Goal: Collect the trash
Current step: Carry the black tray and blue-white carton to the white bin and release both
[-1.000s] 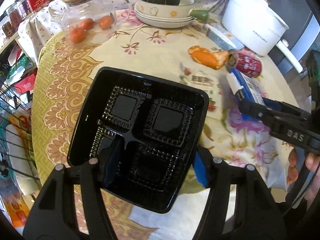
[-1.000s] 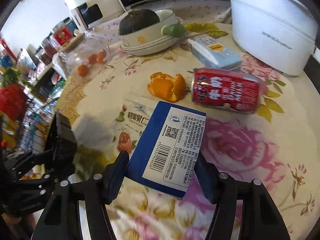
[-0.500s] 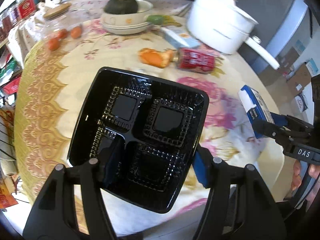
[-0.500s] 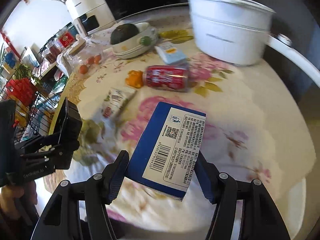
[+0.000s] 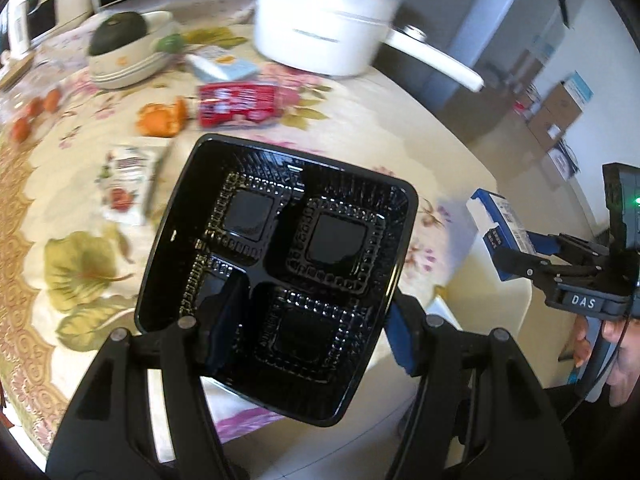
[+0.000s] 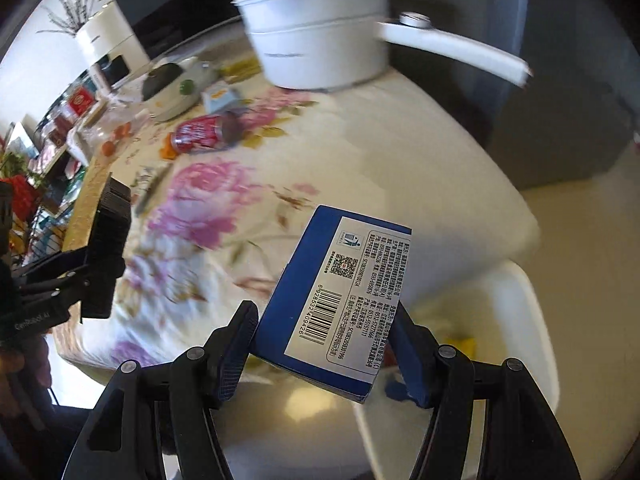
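Left gripper (image 5: 308,328) clamped on black compartment tray (image 5: 280,272), held tilted above floral table (image 5: 384,120) near its front edge. Right gripper (image 6: 324,344) pinching blue carton (image 6: 332,304), past table rim, over white bin (image 6: 516,320) just beside table. Remaining on table, mid-left: red can (image 5: 238,104), orange peel (image 5: 162,118), snack wrapper (image 5: 128,184). White pot (image 5: 324,20) at far edge, handle overhanging. Bare floor right of table.
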Motion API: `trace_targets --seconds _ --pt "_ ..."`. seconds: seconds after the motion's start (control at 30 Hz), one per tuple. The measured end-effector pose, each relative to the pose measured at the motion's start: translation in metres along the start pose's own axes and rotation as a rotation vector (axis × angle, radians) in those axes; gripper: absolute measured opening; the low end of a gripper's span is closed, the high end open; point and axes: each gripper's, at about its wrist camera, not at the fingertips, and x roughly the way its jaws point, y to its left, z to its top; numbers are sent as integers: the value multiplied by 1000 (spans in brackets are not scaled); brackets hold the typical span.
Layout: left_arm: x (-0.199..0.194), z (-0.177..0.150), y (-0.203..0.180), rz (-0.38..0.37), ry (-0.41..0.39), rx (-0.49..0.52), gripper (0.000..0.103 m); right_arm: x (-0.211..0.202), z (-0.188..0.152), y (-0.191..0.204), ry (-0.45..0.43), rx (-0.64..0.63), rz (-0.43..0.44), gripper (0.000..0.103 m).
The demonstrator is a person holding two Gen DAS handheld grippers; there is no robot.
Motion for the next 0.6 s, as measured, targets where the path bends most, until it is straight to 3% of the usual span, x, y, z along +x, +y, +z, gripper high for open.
trace_targets --seconds 0.3,0.6 --pt "19 -4 -68 -62 35 131 65 -5 -33 -58 36 68 -60 66" --pt "50 -18 -158 -140 89 330 65 -15 -66 -114 59 134 -106 66"
